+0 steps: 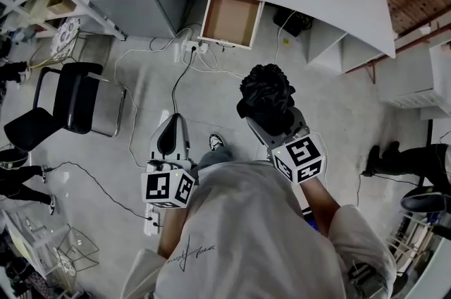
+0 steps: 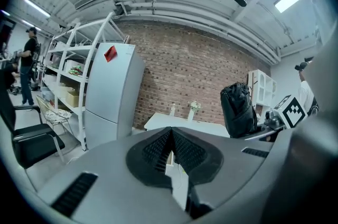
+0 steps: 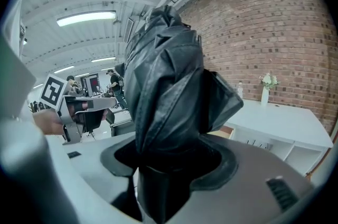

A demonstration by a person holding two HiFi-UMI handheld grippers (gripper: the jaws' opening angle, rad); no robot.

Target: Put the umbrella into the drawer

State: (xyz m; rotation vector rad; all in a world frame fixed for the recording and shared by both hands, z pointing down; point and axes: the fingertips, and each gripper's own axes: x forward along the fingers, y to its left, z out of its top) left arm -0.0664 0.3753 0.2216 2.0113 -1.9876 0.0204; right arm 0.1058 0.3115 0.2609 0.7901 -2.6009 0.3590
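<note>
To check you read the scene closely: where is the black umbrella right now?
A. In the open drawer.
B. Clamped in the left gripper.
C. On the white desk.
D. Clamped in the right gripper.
D: the right gripper view shows the right gripper shut on the umbrella, while the drawer stands open with nothing in it.

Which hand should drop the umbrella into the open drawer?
Probably the right. The right tool grips the black umbrella, and the open drawer lies ahead of it. The left tool is shut and empty.
</note>
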